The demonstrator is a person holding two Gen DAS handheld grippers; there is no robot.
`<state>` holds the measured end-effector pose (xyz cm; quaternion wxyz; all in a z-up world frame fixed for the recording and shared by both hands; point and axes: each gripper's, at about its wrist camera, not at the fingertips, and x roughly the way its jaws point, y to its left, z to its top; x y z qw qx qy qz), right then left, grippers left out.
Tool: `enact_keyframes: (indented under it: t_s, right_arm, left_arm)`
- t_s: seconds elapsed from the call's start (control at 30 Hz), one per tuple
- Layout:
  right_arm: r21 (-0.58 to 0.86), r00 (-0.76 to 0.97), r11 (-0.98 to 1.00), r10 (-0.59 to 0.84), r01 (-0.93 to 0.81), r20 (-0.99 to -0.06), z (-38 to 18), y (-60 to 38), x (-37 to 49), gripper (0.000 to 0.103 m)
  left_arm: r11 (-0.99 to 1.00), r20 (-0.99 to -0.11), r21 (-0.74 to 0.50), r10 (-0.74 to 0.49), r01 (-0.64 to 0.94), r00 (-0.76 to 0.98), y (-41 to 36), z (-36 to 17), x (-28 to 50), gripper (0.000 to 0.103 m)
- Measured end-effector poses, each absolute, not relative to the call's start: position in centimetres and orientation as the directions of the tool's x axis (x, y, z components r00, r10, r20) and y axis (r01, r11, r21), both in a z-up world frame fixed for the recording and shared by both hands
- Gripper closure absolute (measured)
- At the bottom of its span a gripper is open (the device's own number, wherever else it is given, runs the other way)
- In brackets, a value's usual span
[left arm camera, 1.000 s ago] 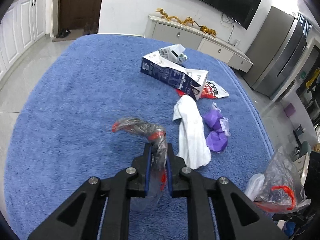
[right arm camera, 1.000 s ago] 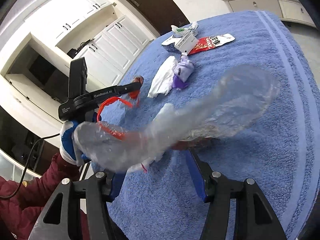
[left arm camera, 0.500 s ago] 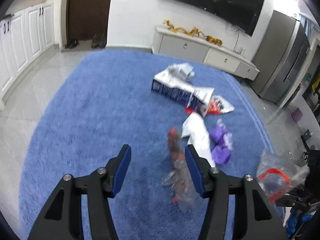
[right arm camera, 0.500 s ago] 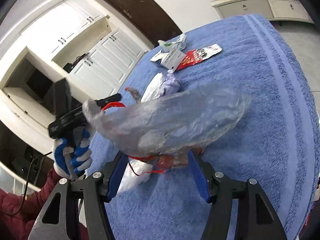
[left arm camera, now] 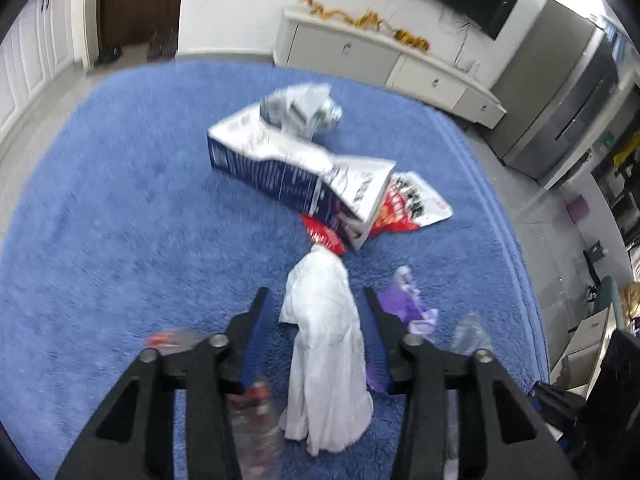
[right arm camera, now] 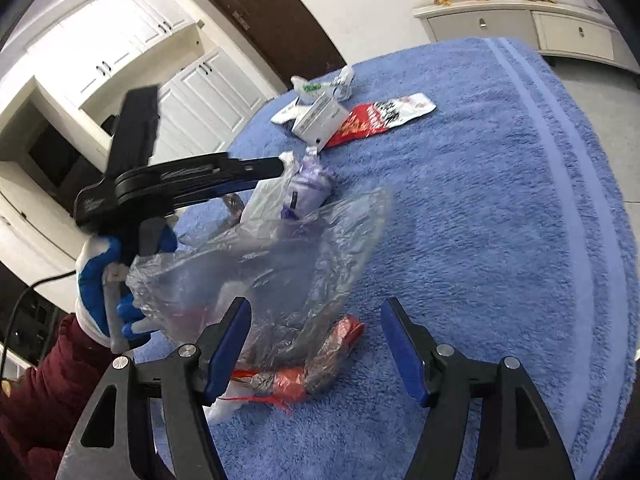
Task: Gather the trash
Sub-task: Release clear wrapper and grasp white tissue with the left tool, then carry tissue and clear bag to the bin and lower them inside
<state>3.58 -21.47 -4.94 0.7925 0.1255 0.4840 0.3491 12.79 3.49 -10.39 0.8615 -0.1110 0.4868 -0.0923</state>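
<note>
on a blue rug (left arm camera: 120, 208) strewn with litter, the left gripper (left arm camera: 316, 300) hangs over a crumpled white paper (left arm camera: 324, 344), which lies straight ahead between its jaws. the paper's long axis runs away from the camera, roughly along the line the gripper points, its narrower end toward a flattened blue-and-white carton (left arm camera: 296, 168) and a red snack wrapper (left arm camera: 408, 204) farther off. the left jaws are closing, apart on either side of the paper, and they do not look to be pressing it; the view is blurred. a purple wrapper (left arm camera: 404, 304) sits just beside the right-hand jaw.

the right gripper (right arm camera: 316, 320) stands near, its jaws spread and opening, with a clear plastic bag (right arm camera: 280, 256) draped loosely in front of them and a crushed red-labelled bottle (right arm camera: 312, 368) on the rug between them; neither appears pinched. a gloved hand (right arm camera: 108, 280) holds the left tool. the left gripper is the nearer to the white paper, so a descent along its present line would likely take it across its narrow width.
</note>
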Motion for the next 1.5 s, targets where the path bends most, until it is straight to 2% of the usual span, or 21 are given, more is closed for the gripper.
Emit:
enact_keyframes:
  t_s: [0.07, 0.1, 0.13, 0.17, 0.2, 0.23, 0.57, 0.73, 0.93, 1.03, 1.13, 1.33, 1.5]
  right_arm:
    - [0.526, 0.275, 0.723, 0.671, -0.447, -0.688, -5.3, -20.8, 3.6, 0.048]
    - [0.523, 0.267, 0.722, 0.669, -0.453, -0.693, -5.4, -20.5, 3.6, 0.058]
    - [0.523, 0.265, 0.720, 0.671, -0.455, -0.693, -5.5, -20.3, 3.6, 0.072]
    - [0.528, 0.261, 0.716, 0.675, -0.457, -0.690, -5.6, -20.2, 3.7, 0.080]
    - [0.530, 0.266, 0.714, 0.678, -0.457, -0.685, -5.6, -20.2, 3.6, 0.092]
    - [0.534, 0.276, 0.712, 0.684, -0.456, -0.675, -5.4, -20.4, 3.5, 0.094]
    - [0.524, 0.485, 0.724, 0.689, -0.448, -0.538, 0.9, -26.9, 0.1, 0.096]
    - [0.501, 0.618, 0.799, 0.585, -0.332, -0.524, 1.6, -34.7, -2.3, 0.096]
    - [0.391, 0.719, 0.920, 0.292, -0.030, -0.631, -1.6, -45.6, -5.6, 0.096]
    - [0.278, 0.697, 0.953, 0.119, 0.120, -0.707, -4.2, -49.6, -6.8, 0.096]
    - [0.239, 0.645, 0.940, 0.027, 0.242, -0.763, -7.6, -53.1, -7.2, 0.096]
    - [0.243, 0.566, 0.897, -0.009, 0.368, -0.825, -13.7, -57.1, -7.3, 0.095]
    - [0.259, 0.520, 0.871, 0.005, 0.417, -0.854, -17.2, -59.3, -7.4, 0.091]
  left_arm:
    - [0.953, -0.828, -0.299, -0.284, 0.047, 0.483, 3.5, -11.3, 13.0, 0.074]
    - [0.954, -0.828, -0.295, -0.279, 0.046, 0.486, 3.5, -11.4, 12.9, 0.078]
    - [0.956, -0.826, -0.290, -0.277, 0.051, 0.490, 3.5, -11.4, 12.9, 0.087]
    - [0.952, -0.824, -0.300, -0.288, 0.055, 0.488, 3.4, -11.3, 12.8, 0.092]
    - [0.948, -0.818, -0.314, -0.300, 0.057, 0.491, 3.6, -11.2, 12.6, 0.095]
    - [0.949, -0.812, -0.310, -0.297, 0.060, 0.503, 3.6, -10.9, 12.4, 0.096]
    - [0.939, -0.686, -0.313, -0.328, 0.143, 0.650, 3.5, -2.8, 8.0, 0.097]
    - [0.917, -0.663, -0.309, -0.397, 0.251, 0.635, -1.2, 0.0, 6.7, 0.097]
    - [0.845, -0.696, -0.312, -0.515, 0.435, 0.500, -13.4, -0.6, 6.4, 0.097]
    - [0.789, -0.720, -0.315, -0.561, 0.527, 0.409, -21.0, -2.4, 5.8, 0.097]
    - [0.726, -0.744, -0.336, -0.595, 0.600, 0.304, -28.8, -4.4, 4.9, 0.097]
    - [0.659, -0.794, -0.363, -0.589, 0.659, 0.151, -40.4, -9.4, 4.0, 0.097]
    - [0.654, -0.838, -0.354, -0.539, 0.669, 0.083, -45.6, -13.9, 4.2, 0.095]
